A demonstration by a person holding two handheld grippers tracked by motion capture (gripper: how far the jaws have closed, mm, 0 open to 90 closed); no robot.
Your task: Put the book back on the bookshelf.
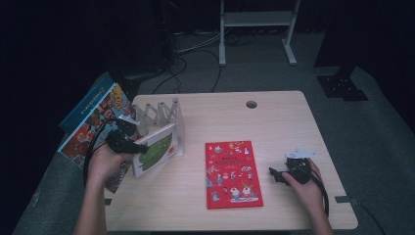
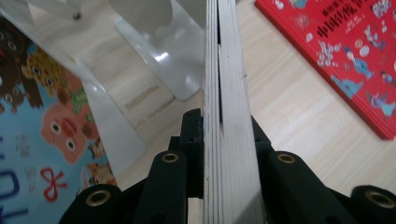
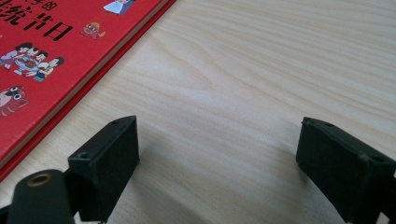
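A thin book with a white and green cover [image 1: 155,151] stands tilted against a clear plastic book rack [image 1: 164,113] at the table's left. My left gripper [image 1: 139,146] is shut on that book's near edge. In the left gripper view the two black jaws [image 2: 226,126] press on both sides of the book's page edges [image 2: 229,70]. A red picture book [image 1: 232,174] lies flat in the middle of the table. Just right of it, my right gripper [image 1: 274,174] rests low over the table, open. Its jaws [image 3: 219,140] stand wide apart with only bare wood between them, the red picture book [image 3: 46,51] to their left.
A large colourful book [image 1: 93,122] with a blue spine leans at the table's left edge, also seen beside the rack's clear plates [image 2: 154,60] as a cartoon cover [image 2: 32,135]. A cable hole [image 1: 251,104] sits near the far edge. Bare wood [image 1: 288,127] lies at the right.
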